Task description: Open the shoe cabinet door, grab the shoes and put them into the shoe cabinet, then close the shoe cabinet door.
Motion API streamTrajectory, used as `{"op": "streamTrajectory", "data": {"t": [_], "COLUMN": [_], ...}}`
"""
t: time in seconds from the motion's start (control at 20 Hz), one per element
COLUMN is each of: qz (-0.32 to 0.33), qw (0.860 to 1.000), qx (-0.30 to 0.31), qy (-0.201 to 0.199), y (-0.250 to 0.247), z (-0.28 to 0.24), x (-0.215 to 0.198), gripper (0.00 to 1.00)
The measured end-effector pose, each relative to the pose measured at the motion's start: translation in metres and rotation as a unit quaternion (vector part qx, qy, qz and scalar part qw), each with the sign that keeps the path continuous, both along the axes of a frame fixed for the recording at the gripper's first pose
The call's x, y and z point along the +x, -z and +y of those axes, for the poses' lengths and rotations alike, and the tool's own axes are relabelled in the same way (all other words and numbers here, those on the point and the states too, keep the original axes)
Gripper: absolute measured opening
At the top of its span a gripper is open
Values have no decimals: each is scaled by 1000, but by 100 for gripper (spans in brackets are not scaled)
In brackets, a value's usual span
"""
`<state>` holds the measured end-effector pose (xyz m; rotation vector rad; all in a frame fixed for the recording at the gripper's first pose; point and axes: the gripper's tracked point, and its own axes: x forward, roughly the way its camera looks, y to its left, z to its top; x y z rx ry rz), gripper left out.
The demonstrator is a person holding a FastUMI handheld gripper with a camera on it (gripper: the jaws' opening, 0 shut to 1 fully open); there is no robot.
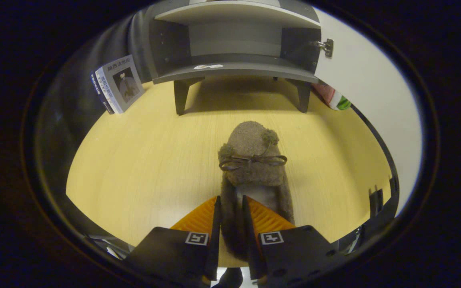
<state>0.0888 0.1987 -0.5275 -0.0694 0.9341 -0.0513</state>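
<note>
A fuzzy brown slipper [250, 156] with a thin bow lies on the yellow table [134, 168], toe pointing toward the cabinet. My gripper [230, 210] is shut on the slipper's left side wall near the heel, both fingers pressing the fuzzy edge between them. Beyond the slipper stands the grey shoe cabinet [234, 44] on short legs, its inside shelves showing. Its white door [366, 80] is swung wide to the right on a metal hinge [326, 47].
Several books [116, 84] lean against the wall left of the cabinet. A pink and green object [334, 98] lies behind the open door near the cabinet's right leg. A dark frame [378, 200] stands at the table's right edge.
</note>
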Motion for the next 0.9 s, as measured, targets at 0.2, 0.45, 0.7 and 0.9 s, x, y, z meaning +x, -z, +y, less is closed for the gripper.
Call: {"op": "streamTrajectory", "data": {"t": [0.2, 0.45, 0.7, 0.9], "qz": [-4, 2, 5, 5], "qw": [1000, 1000, 1000, 1000], "qx": [0, -13, -12, -19], "qy": [-3, -12, -15, -16], "y": [-2, -2, -2, -2], "z": [3, 6, 7, 6], "x": [-1, -5, -6, -6], "gripper": [33, 18, 18, 5]}}
